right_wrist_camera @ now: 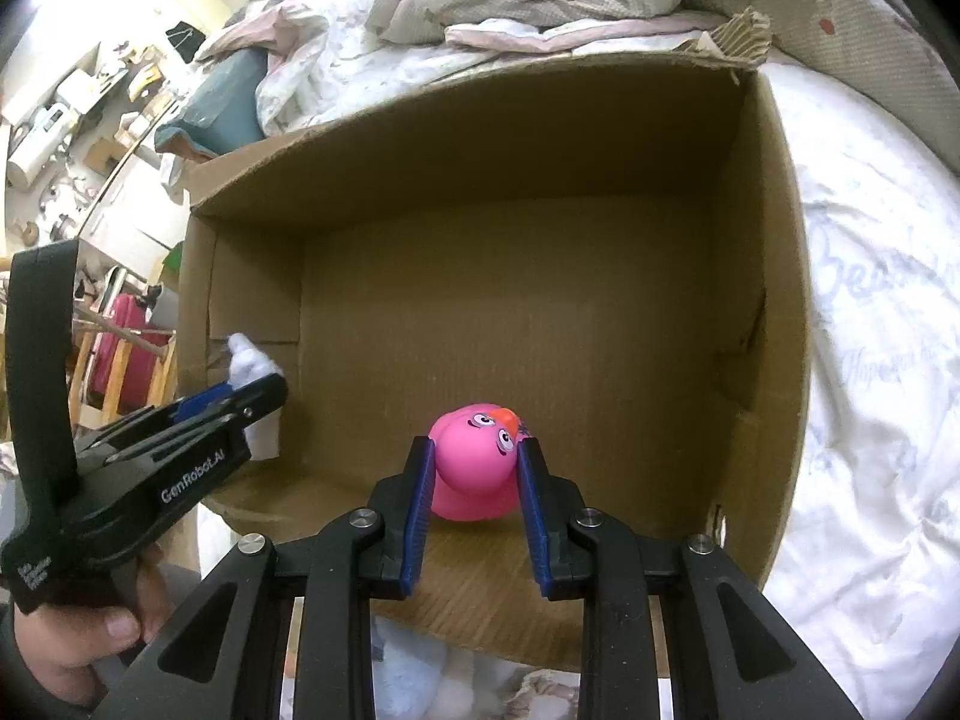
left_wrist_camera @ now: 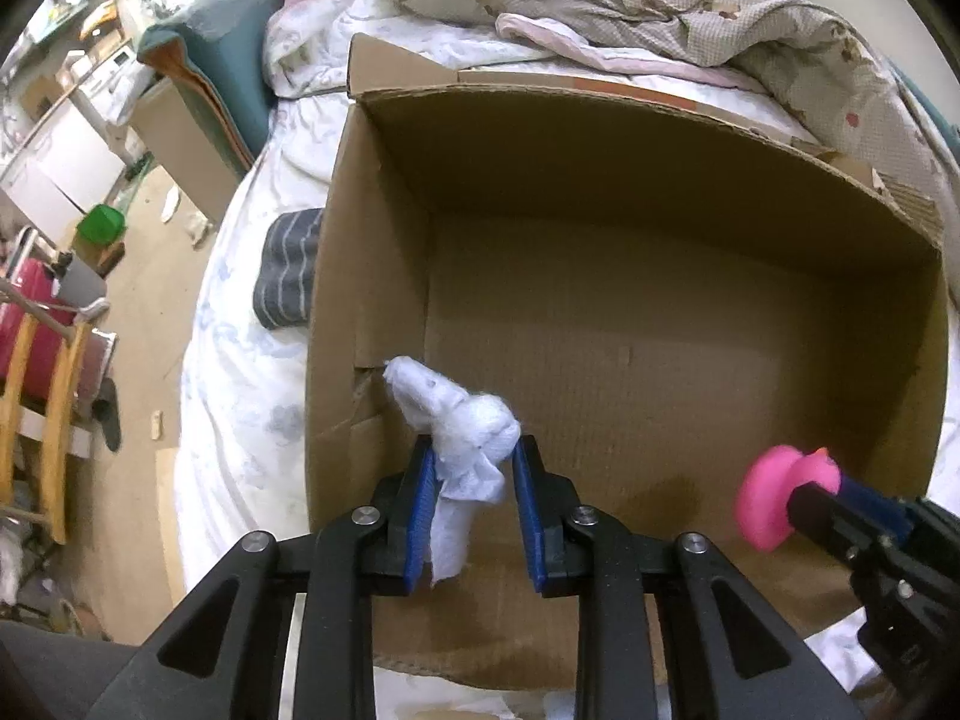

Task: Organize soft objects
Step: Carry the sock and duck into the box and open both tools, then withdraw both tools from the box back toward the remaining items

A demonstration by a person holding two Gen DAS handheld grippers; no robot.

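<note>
Box: a big brown cardboard box (left_wrist_camera: 660,300) sits open on a bed with a white sheet (left_wrist_camera: 240,372). I can see its bare brown floor.

Left gripper: the black left gripper with blue pads (left_wrist_camera: 475,480) is squeezed onto a fluffy white soft toy (left_wrist_camera: 462,420). The toy sticks up past the finger tips and hangs down between them.

White toy spot: it is up in the air inside the box, close to the left wall.

Right gripper: the black right gripper with blue pads (right_wrist_camera: 477,480) is pinched on a pink rubber duck with an orange beak (right_wrist_camera: 477,456). Both pads touch the duck's sides.

Duck spot: it is inside the box, near the front. I cannot tell if it touches the floor.

Beside the box: a folded dark grey striped cloth (left_wrist_camera: 288,276) lies on the sheet, against the left wall.

Behind the box: a rumpled beige blanket (left_wrist_camera: 690,6) is piled on the bed.
</note>
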